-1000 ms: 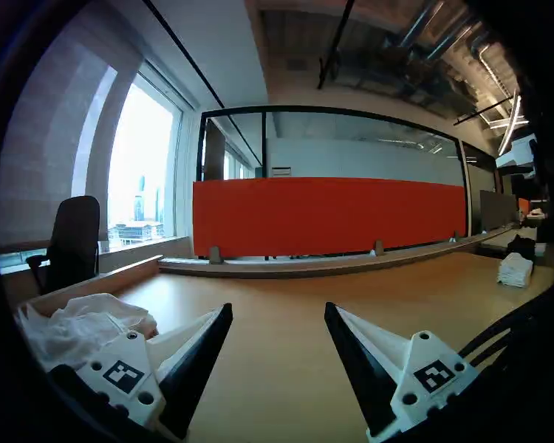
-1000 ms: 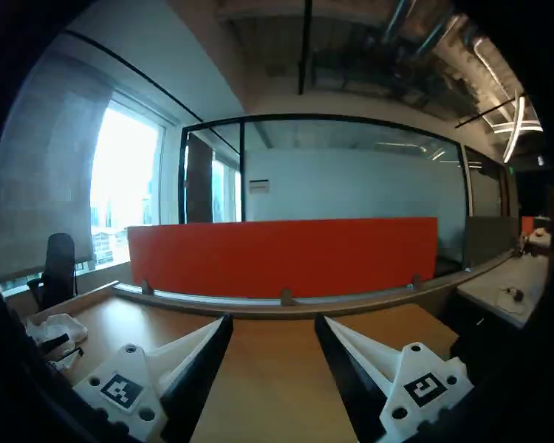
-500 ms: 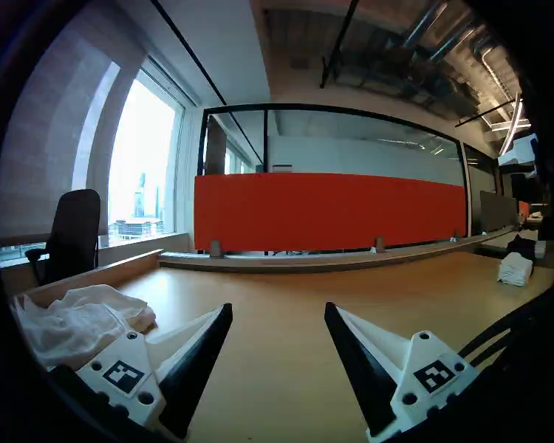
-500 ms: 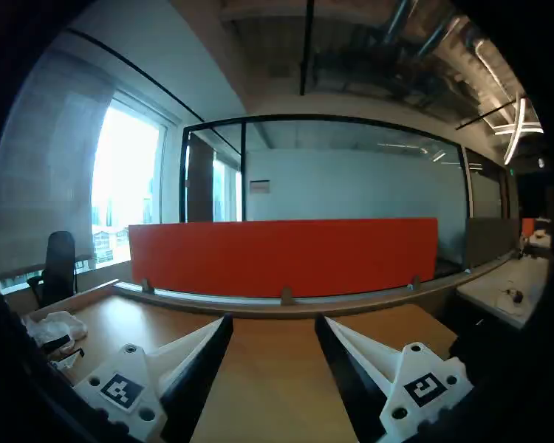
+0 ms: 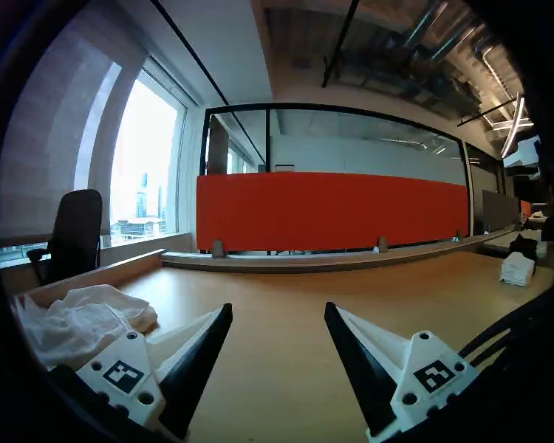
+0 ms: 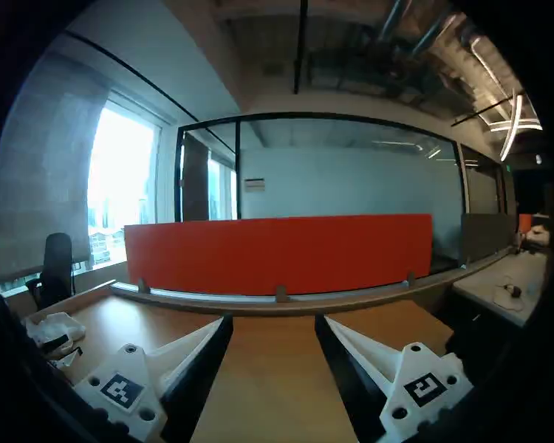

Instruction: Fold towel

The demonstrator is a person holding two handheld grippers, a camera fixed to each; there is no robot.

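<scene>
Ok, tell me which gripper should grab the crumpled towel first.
Left, probably. The crumpled towel lies close beside the open left gripper on the table; from the open right gripper it sits far off to the left.

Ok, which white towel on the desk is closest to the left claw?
The crumpled towel, heaped right beside the left claw; the folded towel lies far off toward the other end of the desk.

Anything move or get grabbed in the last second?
Barely. Both views drifted a touch, and nothing was taken or let go. The left gripper and right gripper stay open and empty above the desk. The crumpled white towel still lies on it untouched.
</scene>
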